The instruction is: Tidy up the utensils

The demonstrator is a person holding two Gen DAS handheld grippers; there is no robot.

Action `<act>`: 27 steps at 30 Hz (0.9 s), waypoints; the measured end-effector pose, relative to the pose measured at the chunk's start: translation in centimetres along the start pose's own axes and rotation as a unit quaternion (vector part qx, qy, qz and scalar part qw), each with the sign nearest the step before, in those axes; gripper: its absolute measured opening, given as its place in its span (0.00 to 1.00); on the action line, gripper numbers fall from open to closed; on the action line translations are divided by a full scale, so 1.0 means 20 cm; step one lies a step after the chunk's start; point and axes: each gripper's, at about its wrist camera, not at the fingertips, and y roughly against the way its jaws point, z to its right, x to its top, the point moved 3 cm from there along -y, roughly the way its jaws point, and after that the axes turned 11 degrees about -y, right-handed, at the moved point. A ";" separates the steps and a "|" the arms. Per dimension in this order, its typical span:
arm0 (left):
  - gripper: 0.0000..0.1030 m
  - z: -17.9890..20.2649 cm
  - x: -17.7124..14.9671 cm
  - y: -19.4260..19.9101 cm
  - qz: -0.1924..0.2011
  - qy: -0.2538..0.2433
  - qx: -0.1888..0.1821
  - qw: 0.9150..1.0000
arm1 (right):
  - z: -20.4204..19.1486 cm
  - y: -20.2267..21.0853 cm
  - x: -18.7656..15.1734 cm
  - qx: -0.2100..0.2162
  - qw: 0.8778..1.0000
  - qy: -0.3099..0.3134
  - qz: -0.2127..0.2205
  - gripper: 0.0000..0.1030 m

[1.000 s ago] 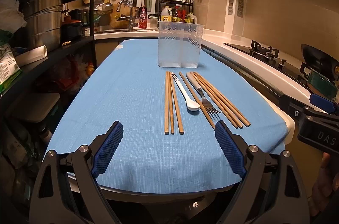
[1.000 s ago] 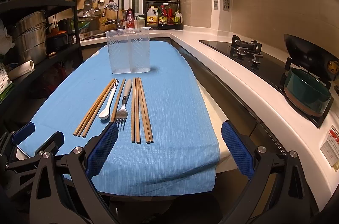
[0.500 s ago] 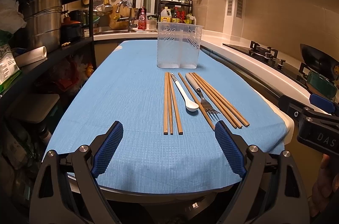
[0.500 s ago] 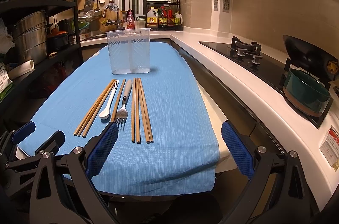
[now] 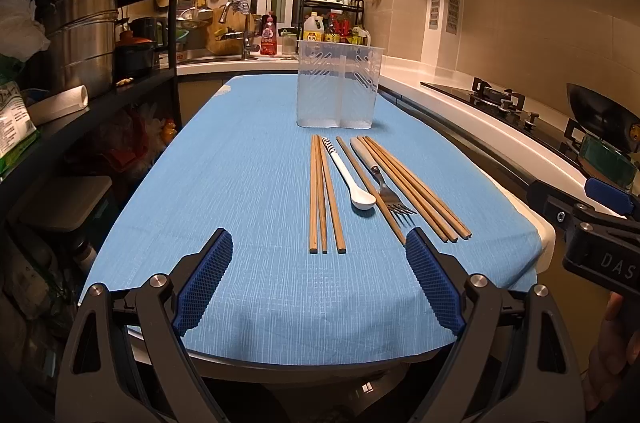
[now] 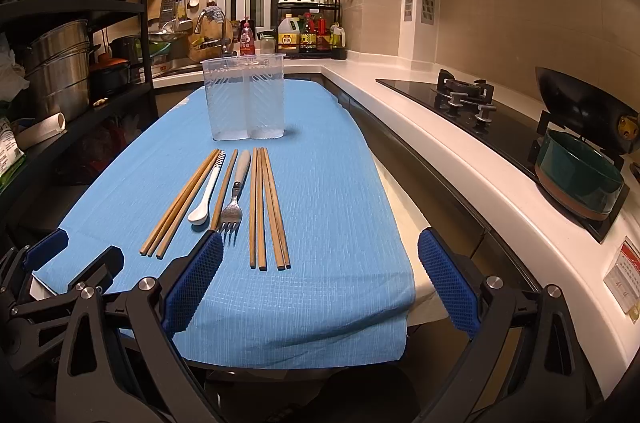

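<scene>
On the blue cloth point(image 5: 240, 163) lie several wooden chopsticks point(image 5: 320, 191) point(image 6: 264, 207), a white spoon point(image 5: 352, 179) point(image 6: 206, 195) and a metal fork point(image 5: 384, 191) point(image 6: 236, 199), side by side. A clear two-compartment utensil holder point(image 5: 338, 89) point(image 6: 244, 99) stands upright just behind them. My left gripper point(image 5: 320, 279) is open and empty, hovering over the cloth's near edge, short of the utensils. My right gripper point(image 6: 320, 279) is open and empty at the near edge, its left pad close to the fork tines.
A black shelf with steel pots point(image 5: 84, 39) stands on the left. A white counter with a gas hob point(image 6: 464, 95), a wok and a green pot point(image 6: 576, 175) runs along the right. A sink and bottles point(image 6: 304, 35) sit at the back.
Both grippers have crept slightly forward and stay open. The utensils and holder have not moved.
</scene>
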 end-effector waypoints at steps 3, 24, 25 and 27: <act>0.83 0.00 0.00 0.00 0.001 -0.001 -0.001 1.000 | 0.00 0.00 0.00 0.000 1.000 0.001 0.001 0.93; 0.83 0.01 0.00 0.00 0.001 0.000 -0.001 1.000 | -0.01 0.00 -0.01 0.004 1.000 0.004 0.002 0.93; 0.83 0.01 0.00 0.00 0.001 0.000 -0.001 1.000 | -0.01 0.01 -0.01 0.005 1.000 0.004 0.001 0.92; 0.82 0.01 -0.01 -0.01 0.001 0.002 -0.005 1.000 | -0.02 0.01 -0.02 0.008 1.000 0.005 -0.001 0.83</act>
